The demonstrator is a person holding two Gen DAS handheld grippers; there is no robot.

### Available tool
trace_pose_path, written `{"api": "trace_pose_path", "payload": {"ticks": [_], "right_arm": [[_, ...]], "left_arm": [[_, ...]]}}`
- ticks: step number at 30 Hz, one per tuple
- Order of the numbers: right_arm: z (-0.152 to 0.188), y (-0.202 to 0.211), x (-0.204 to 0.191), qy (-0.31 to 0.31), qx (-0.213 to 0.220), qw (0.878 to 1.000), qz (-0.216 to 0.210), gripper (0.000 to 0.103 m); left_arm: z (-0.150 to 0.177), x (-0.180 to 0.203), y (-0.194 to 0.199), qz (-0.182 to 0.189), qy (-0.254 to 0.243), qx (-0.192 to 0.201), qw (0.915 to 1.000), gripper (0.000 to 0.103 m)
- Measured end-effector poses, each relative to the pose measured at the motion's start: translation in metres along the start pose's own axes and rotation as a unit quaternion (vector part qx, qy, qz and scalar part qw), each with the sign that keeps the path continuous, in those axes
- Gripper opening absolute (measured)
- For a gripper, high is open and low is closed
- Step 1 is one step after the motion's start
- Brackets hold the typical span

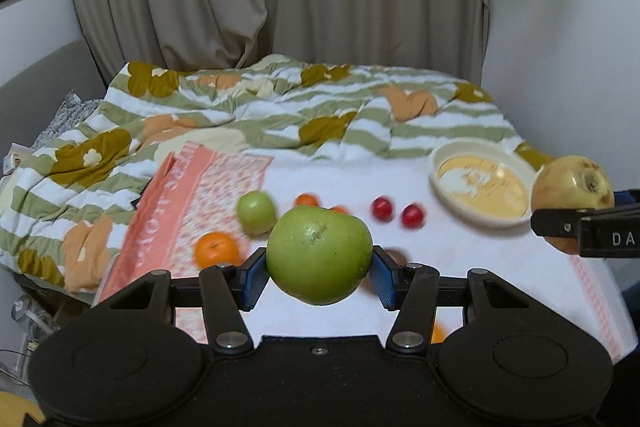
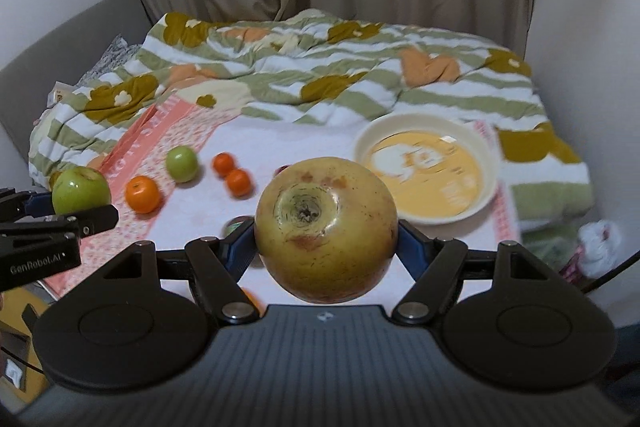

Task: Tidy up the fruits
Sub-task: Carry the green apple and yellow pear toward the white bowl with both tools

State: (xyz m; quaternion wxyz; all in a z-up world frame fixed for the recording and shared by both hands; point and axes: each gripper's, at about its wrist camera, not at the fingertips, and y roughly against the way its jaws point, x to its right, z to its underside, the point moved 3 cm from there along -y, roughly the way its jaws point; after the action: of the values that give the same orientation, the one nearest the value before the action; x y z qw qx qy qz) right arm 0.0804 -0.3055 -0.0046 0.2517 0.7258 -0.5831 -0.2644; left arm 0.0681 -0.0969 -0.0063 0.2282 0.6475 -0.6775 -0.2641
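The left tool (image 1: 319, 263) is clamped on a green apple (image 1: 318, 254) and the right tool (image 2: 326, 241) on a big yellowish fruit (image 2: 326, 229), both lifted off the bed, likely bound for the bowl (image 2: 428, 169). The bowl is empty; 1 green apple (image 2: 182, 163), 3 oranges (image 2: 142, 194) and 2 red fruits (image 1: 382, 207) lie loose on the white cloth (image 1: 500, 267).

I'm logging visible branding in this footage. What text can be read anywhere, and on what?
"GenRobot.AI": on the left gripper's side, seen from the right wrist.
"DA": cut off by the frame edge, on the right gripper's side.
Pink towel: large lettering, too blurred to read.
Bowl: inside print unreadable.
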Motion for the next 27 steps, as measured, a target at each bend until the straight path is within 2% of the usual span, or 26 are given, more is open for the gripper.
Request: {"api": "trace_pose_path", "payload": {"ticks": [6,12,21,27], "right_arm": [[-0.019,0.002,0.060,0.015,0.009,1.000,0.008,0.088],[-0.039,-0.021,0.108,-0.001,0.004,1.000,0.021,0.088],[-0.068,-0.069,0.161,-0.048,-0.002,0.997,0.052,0.088],[-0.083,-0.107,0.188,-0.076,-0.015,0.995,0.069,0.088]], "left_arm": [[-0.028,0.048,-0.009,0.014,0.013,0.020,0.9996,0.058],[-0.058,0.079,-0.045,0.029,0.005,0.018,0.9994,0.058],[-0.106,0.123,-0.131,0.072,-0.043,0.004,0.9965,0.058],[-0.118,0.156,-0.196,0.105,-0.092,-0.029,0.9898,0.058]]}}
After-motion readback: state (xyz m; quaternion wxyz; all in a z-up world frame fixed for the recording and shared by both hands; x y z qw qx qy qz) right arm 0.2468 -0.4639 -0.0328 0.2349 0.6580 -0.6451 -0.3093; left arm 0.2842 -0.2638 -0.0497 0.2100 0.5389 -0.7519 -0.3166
